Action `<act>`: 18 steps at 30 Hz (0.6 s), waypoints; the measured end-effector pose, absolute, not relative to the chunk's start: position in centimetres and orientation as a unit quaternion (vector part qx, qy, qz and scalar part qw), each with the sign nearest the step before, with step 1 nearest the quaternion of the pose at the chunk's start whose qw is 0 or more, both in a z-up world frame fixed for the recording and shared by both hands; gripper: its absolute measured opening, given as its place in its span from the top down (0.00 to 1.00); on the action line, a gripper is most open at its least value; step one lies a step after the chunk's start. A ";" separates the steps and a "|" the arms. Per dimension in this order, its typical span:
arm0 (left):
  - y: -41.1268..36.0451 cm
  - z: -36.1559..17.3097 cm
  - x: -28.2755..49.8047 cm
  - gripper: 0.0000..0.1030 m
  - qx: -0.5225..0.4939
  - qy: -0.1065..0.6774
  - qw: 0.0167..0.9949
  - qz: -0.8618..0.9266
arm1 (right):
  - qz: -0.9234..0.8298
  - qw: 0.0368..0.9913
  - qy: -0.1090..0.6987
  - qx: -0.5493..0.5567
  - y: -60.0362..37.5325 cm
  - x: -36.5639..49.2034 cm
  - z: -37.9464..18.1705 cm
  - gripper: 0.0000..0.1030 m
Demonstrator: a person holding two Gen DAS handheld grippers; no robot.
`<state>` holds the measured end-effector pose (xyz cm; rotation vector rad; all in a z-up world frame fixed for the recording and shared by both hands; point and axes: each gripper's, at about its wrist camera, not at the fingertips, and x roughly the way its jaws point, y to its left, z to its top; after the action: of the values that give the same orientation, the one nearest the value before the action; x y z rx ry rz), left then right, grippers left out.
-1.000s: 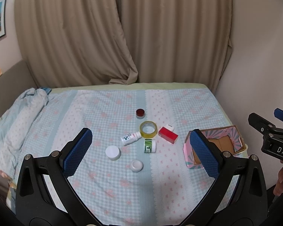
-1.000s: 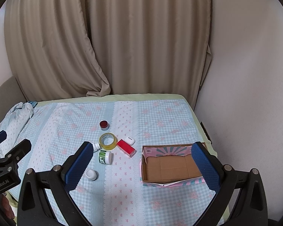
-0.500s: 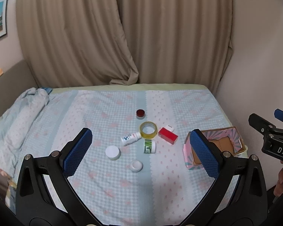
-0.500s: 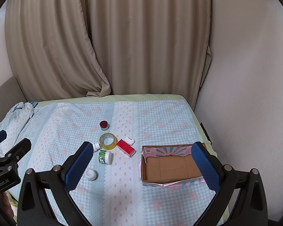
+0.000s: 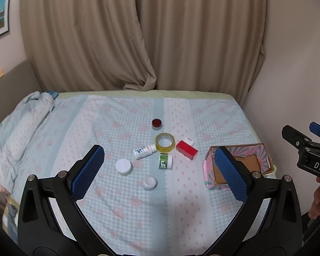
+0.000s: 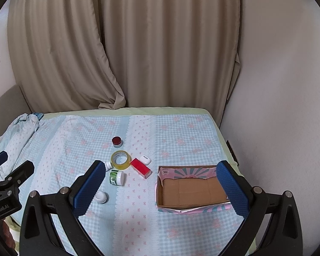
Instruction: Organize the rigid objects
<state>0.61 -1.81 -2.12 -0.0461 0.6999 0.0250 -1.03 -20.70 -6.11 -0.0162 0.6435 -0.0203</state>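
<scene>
We see the bed carrying a cardboard box, empty, at its right edge, and a cluster of small items left of it: tape roll, red box, green-labelled jar, white bottle, white jar, small white lid, red-capped pot, white case. Left gripper and right gripper hover spread wide, holding nothing. We judge the risk to be crowding: closing on one touching item could nudge its neighbours or roll the lying bottle on soft bedding. The right finger hides part of the box; labels are unreadable.
</scene>
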 end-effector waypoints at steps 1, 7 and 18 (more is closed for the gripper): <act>-1.7 -2.2 0.7 0.01 -0.024 0.347 0.937 0.011 | -0.008 0.948 0.318 -0.010 -20.6 -0.9 -6.1 0.00; -0.2 -3.9 1.1 0.01 -0.011 0.384 0.923 0.032 | 0.017 0.946 0.324 -0.006 -21.2 0.7 -6.9 0.00; 8.0 -11.3 5.1 0.01 -0.010 0.448 0.894 0.014 | 0.008 0.920 0.391 0.022 -17.0 5.1 -12.6 0.00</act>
<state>5.13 8.03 -11.27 -0.0202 0.9289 0.0292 5.08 -17.02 -12.64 0.0446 0.8038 0.0156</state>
